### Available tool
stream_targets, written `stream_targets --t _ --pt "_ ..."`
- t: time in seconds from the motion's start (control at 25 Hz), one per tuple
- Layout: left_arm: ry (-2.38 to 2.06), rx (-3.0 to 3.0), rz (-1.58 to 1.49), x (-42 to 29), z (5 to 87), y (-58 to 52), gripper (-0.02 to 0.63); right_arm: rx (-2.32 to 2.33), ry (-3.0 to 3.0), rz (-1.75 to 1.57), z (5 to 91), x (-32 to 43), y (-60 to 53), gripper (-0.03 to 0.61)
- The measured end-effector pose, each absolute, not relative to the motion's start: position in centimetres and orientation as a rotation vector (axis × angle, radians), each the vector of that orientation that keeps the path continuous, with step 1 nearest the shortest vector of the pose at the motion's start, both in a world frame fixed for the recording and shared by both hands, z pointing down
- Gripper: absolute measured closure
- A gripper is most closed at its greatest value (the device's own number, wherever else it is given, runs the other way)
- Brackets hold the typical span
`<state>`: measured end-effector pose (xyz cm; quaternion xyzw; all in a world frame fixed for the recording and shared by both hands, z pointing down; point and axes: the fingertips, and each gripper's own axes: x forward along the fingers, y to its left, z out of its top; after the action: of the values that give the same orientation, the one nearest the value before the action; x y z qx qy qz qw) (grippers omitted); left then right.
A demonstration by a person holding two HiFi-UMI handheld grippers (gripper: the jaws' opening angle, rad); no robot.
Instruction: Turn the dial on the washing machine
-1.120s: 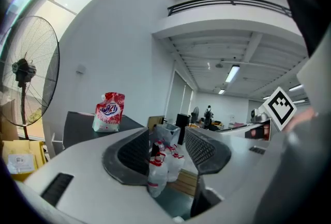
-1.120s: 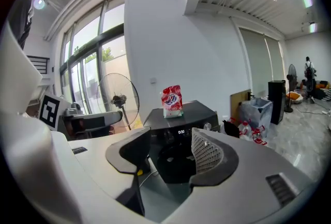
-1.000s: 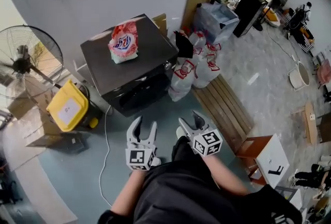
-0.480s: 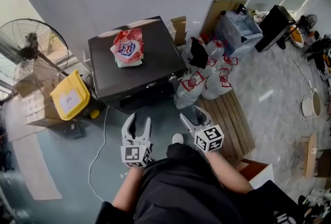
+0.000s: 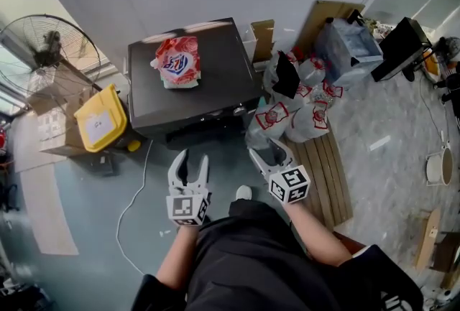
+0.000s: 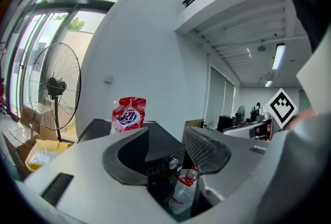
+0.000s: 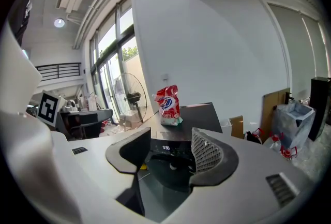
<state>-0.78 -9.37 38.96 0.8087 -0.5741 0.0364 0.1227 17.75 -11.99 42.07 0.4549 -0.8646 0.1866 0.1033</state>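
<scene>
Beyond left tongs (image 5: 192, 157) and right tongs (image 5: 267, 151), both agape, empty: washing machine (image 5: 190, 83) dial (image 6: 173, 163).

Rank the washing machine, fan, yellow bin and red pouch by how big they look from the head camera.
1. Washing machine
2. Fan
3. Yellow bin and red pouch: about alike; the pouch sits higher, nearer the camera, so unranked.

Seen from the head, the washer (image 5: 188, 76) shows its front steeply foreshortened. The dial (image 6: 173, 163) is just a tiny knob in the left gripper view, with markings and setting too small to read.
</scene>
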Motion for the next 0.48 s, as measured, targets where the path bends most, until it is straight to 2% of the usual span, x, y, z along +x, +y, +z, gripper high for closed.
stream_targets --t 0.48 --pt "-1.724 2.287 0.132 1.2 41.3 -9.8 0.421 1.275 -2.562 0.561 44.6 19.3 -13.6 0.36"
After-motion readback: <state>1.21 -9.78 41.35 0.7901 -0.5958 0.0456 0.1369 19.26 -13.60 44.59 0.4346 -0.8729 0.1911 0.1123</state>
